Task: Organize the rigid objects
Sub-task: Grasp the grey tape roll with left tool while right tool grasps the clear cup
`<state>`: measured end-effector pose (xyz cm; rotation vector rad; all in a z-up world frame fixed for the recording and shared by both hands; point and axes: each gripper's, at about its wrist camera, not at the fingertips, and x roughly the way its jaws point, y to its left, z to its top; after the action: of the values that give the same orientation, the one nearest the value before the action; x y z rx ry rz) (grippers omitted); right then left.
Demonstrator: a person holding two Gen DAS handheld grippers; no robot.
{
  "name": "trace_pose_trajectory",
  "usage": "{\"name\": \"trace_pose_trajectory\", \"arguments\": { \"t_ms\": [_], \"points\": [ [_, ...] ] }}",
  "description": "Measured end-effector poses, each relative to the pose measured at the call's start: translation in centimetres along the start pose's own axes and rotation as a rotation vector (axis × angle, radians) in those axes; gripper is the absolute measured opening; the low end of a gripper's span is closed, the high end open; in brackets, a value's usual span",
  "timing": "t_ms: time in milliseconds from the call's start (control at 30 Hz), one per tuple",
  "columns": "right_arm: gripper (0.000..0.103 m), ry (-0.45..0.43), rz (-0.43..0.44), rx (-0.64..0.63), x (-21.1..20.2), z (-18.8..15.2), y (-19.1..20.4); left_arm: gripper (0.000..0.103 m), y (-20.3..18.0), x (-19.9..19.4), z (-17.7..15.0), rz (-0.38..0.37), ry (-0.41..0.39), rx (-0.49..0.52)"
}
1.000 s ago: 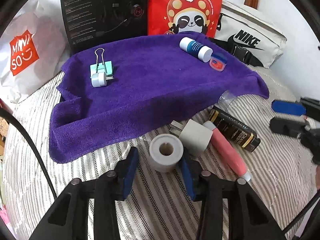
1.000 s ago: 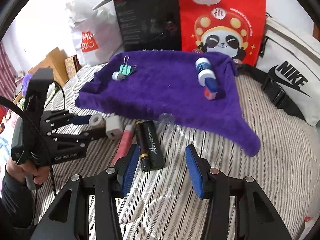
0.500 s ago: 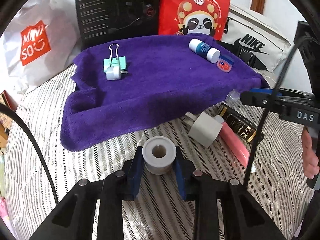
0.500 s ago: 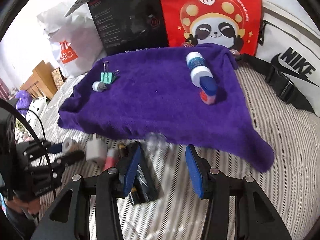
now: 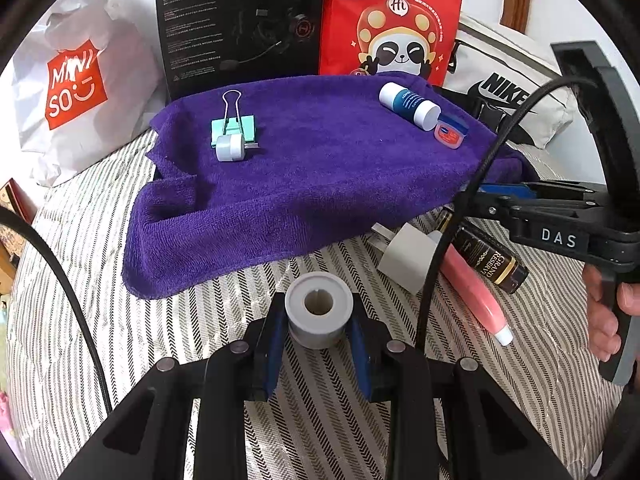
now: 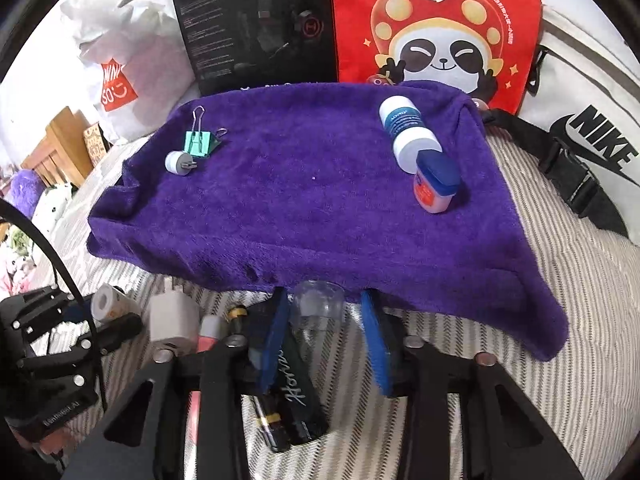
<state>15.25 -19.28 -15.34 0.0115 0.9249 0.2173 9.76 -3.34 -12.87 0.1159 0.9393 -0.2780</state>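
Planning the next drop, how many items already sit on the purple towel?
4: a green binder clip and small white plug at its left, a blue-and-white bottle and blue-lidded jar at its right. None seem hidden.

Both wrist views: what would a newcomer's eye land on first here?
The purple towel spread over the striped bed, with a teal binder clip at its left and a blue-and-white bottle at its right. In front of it, the left gripper clamps a grey tape roll; the right gripper closes around a clear tube.
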Motion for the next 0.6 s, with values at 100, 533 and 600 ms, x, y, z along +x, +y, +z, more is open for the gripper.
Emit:
{"name": "trace_pose_trajectory", "arguments": {
  "t_ms": [100, 533, 600],
  "points": [
    [0.027, 0.022, -0.031, -0.009, 0.10, -0.25, -0.43, 0.028, 0.03, 0.00, -0.02, -0.001, -0.003, -0.002],
    [0.027, -0.002, -0.037, -0.007, 0.24, -0.59, -0.78, 0.028, 0.10, 0.09, 0.00, -0.006, -0.002, -0.011],
    [0.027, 0.001, -0.019, 0.003, -0.06, -0.67, -1.08, 0.028, 0.39, -0.14, 0.01, -0.013, 0.000, -0.023]
  ]
}}
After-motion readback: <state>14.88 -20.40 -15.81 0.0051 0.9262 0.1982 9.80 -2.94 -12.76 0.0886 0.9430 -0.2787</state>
